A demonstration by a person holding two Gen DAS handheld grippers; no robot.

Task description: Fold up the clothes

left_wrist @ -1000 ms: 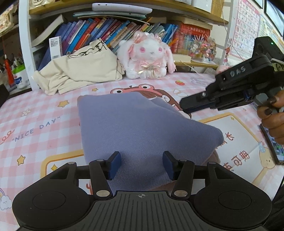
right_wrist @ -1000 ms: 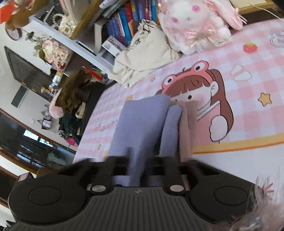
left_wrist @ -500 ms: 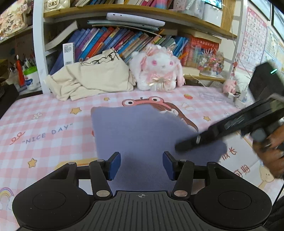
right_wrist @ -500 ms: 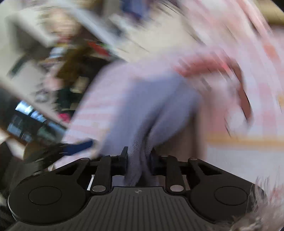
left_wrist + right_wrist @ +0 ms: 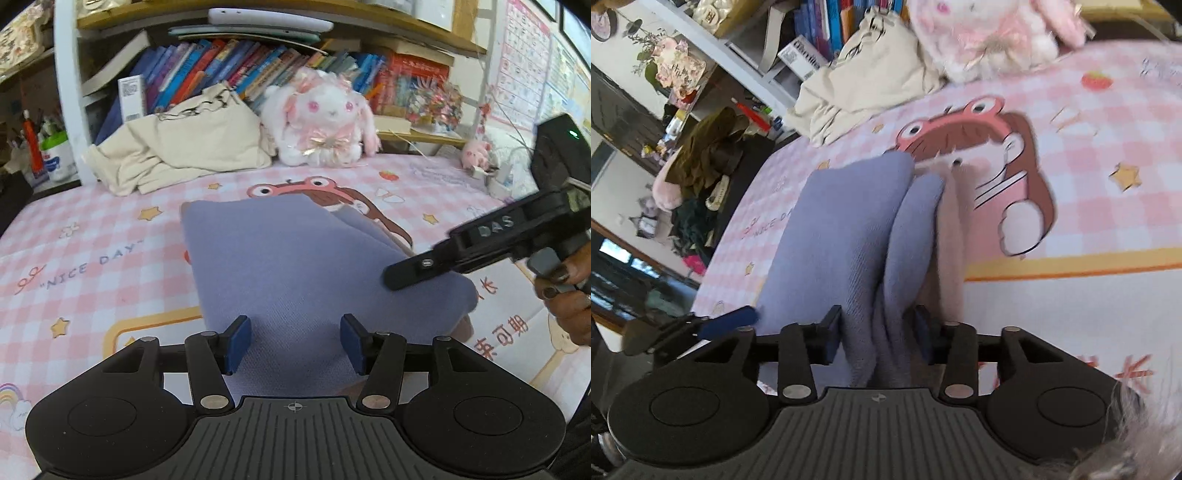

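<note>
The shelf (image 5: 369, 18) holds books (image 5: 236, 70). Left gripper (image 5: 295, 341) gapes over the folded lavender garment (image 5: 295, 266); right gripper (image 5: 875, 338) (jaws just reopening) straddles its edge, pads seemingly loose.

Two close, downward-tilted wrist views, sharing the folded garment (image 5: 295, 266).

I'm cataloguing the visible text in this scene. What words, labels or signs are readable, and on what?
"NICE DAY": pink checked cover.
"DAS": body of the right tool.
Red Chinese characters on the cover: partly cut off, not legible.
Book spines, white box label, wall charts: too small or blurred.
</note>
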